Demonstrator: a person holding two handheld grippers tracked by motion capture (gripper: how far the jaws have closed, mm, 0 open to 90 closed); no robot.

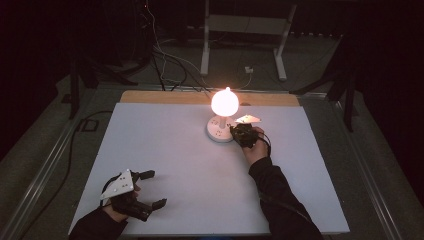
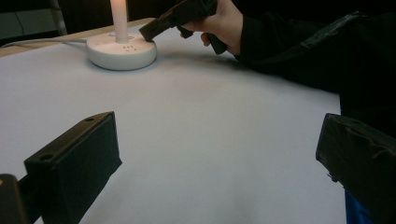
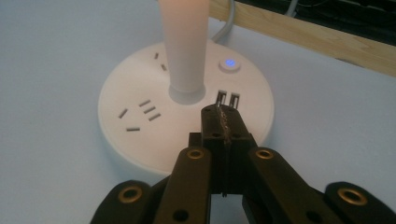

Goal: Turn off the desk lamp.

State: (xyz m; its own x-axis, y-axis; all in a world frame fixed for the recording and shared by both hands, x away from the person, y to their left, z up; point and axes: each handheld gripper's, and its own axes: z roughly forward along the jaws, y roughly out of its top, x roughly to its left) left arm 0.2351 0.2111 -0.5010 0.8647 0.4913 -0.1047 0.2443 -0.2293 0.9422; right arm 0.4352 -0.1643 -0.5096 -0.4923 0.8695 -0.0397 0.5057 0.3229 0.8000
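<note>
Your bench (image 1: 165, 150) carries a white sheet, with the lit lamp (image 1: 224, 101) standing toward its far edge, right of centre. The lamp's round white base (image 3: 140, 140) holds sockets, two USB ports and a glowing blue button (image 3: 229, 62). Your right claw (image 3: 219, 114) is pinched fully closed with nothing between its jaws, tips poised on the base's top just before the USB ports. Your left claw (image 1: 152, 189) rests at the near left corner, jaws wide apart and empty.

Right gripper (image 3: 223, 122) jaws pressed together (arm stretched forward), left gripper (image 1: 150, 189) jaws spread wide, resting low.
</note>
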